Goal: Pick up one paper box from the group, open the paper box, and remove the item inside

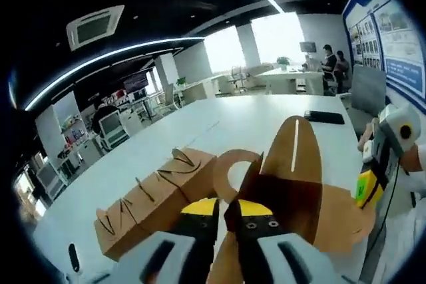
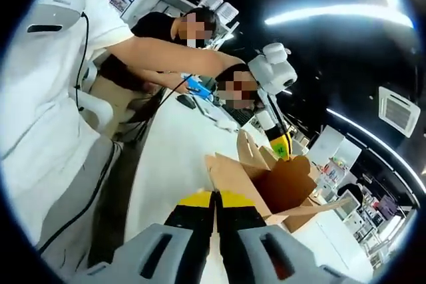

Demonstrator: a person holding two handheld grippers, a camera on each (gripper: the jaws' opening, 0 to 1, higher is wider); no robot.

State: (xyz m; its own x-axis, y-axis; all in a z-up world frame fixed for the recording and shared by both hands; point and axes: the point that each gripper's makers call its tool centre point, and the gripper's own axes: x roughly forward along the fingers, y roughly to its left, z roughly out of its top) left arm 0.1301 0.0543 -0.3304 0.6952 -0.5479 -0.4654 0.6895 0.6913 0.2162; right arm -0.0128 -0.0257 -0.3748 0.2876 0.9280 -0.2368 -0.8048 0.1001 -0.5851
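Note:
An open brown paper box (image 1: 293, 164) stands before my left gripper (image 1: 228, 208), one long rounded flap raised. The jaws are shut on the box's near cardboard edge. My right gripper (image 1: 367, 189) comes in from the right and meets the box's right edge. In the right gripper view the same box (image 2: 286, 187) gapes open with a dark brown inside, where I make out no item. My right gripper (image 2: 215, 199) is shut on its near flap. The left gripper (image 2: 280, 145) holds the far flap. Several closed boxes (image 1: 150, 201) lie in a row to the left.
The boxes rest on a long white table (image 1: 246, 121) with a black flat object (image 1: 324, 116) at its far end. A person in a white shirt (image 2: 46, 98) stands close at the table's side. Other people sit beyond, near a blue item (image 2: 198, 87).

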